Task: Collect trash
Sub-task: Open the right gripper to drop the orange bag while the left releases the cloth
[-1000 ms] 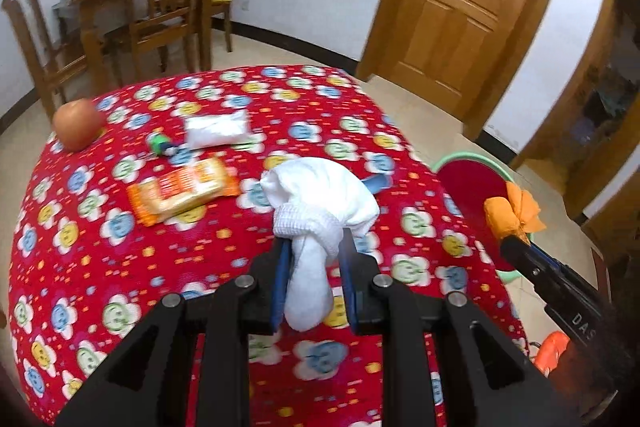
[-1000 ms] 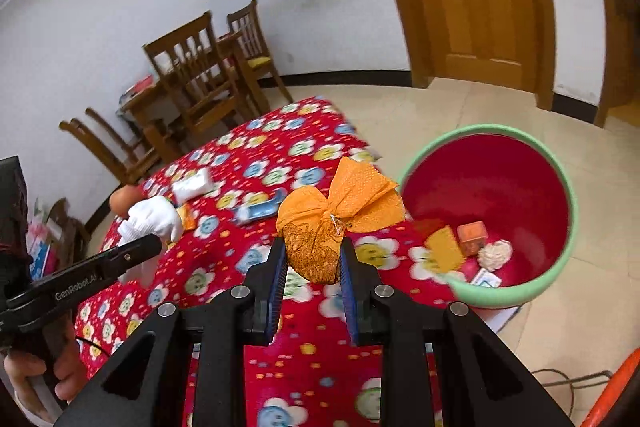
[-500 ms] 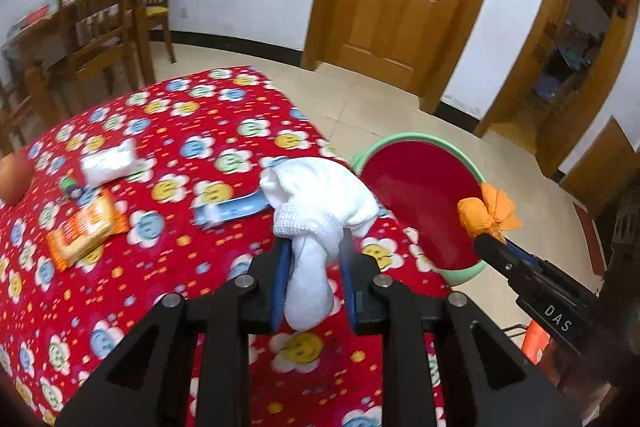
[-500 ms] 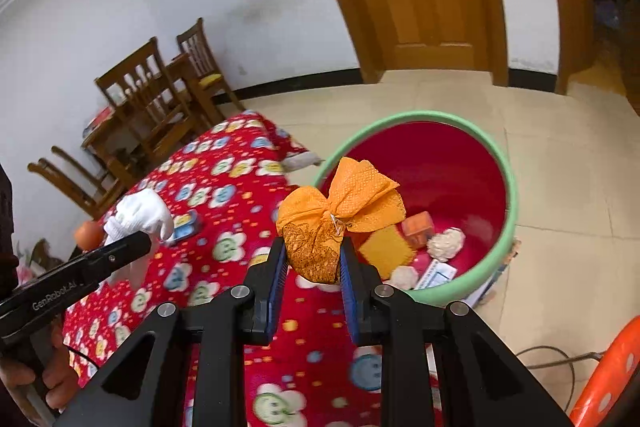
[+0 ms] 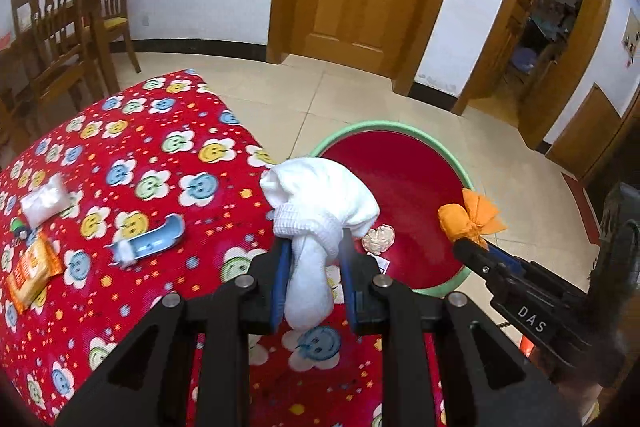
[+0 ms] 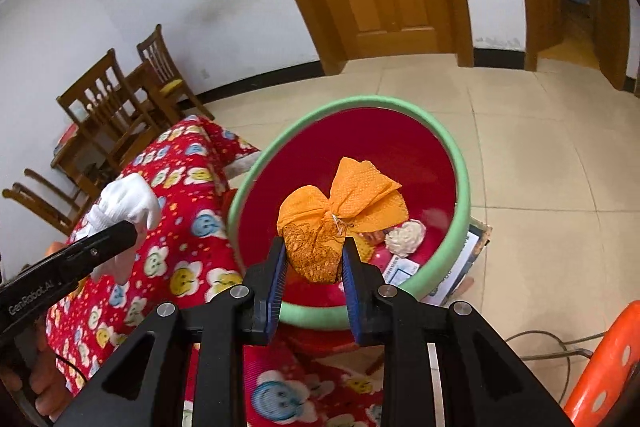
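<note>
Left tongs (image 5: 312, 259): level at lower centre, clamped on a white cloth bundle (image 5: 320, 203) above the worktop (image 5: 132, 163) edge.
Right tongs (image 6: 314, 259): pinching an orange pouch (image 6: 320, 227), seemingly over the red bin (image 6: 400, 151) at mid-frame.

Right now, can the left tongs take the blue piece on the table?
Probably not: the left tongs are shut on the white cloth, though nothing lies over the blue piece.

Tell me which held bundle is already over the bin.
The orange bundle in the right gripper; the white bundle in the left gripper hangs over the tablecloth.
</note>
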Demonstrator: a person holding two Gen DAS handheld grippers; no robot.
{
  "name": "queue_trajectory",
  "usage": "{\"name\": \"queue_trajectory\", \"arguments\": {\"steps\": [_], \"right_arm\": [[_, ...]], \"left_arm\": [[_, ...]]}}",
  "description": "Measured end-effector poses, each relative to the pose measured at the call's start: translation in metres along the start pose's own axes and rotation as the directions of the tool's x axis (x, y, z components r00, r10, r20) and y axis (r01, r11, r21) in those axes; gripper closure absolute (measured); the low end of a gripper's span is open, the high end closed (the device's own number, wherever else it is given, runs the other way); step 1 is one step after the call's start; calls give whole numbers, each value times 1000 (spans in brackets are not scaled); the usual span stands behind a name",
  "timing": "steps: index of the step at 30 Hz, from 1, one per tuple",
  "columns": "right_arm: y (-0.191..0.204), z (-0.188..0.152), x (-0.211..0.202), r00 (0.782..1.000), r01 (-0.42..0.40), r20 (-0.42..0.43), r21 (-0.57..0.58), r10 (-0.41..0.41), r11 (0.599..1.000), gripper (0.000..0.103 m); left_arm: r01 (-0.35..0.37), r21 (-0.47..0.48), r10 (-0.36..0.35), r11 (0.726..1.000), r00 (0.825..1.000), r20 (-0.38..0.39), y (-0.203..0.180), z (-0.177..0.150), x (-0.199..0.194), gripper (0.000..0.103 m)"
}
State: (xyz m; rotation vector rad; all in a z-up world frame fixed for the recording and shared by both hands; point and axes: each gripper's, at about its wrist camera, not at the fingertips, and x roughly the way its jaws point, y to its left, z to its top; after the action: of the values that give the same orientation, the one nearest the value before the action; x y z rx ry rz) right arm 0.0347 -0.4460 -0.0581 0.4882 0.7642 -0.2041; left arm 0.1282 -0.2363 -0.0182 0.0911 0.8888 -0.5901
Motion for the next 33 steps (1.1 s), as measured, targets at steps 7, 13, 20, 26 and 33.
{"name": "queue_trajectory", "arguments": {"steps": [7,13,20,26,33], "right_arm": [[-13,1,6,1000,-2,-7,39,3,999,71],[-21,2,4,1000,5,-4,62,-5,998,68],[-26,2,-4,1000,8,9,80,-9,997,64],[-30,2,-6,1000,11,10,88,-12,996,63],[-25,2,-12,1000,2,21,80,-4,997,58]], "left_arm": [[15,21,-15,1000,1000,-19,-11,4,16,80],[28,38,-27,999,999,-24,-18,7,24,80],[33,60,-32,998,999,-17,-27,10,29,75],[43,60,-43,997,999,-1,-30,12,26,50],[25,49,-25,999,1000,10,-23,10,13,46]]}}
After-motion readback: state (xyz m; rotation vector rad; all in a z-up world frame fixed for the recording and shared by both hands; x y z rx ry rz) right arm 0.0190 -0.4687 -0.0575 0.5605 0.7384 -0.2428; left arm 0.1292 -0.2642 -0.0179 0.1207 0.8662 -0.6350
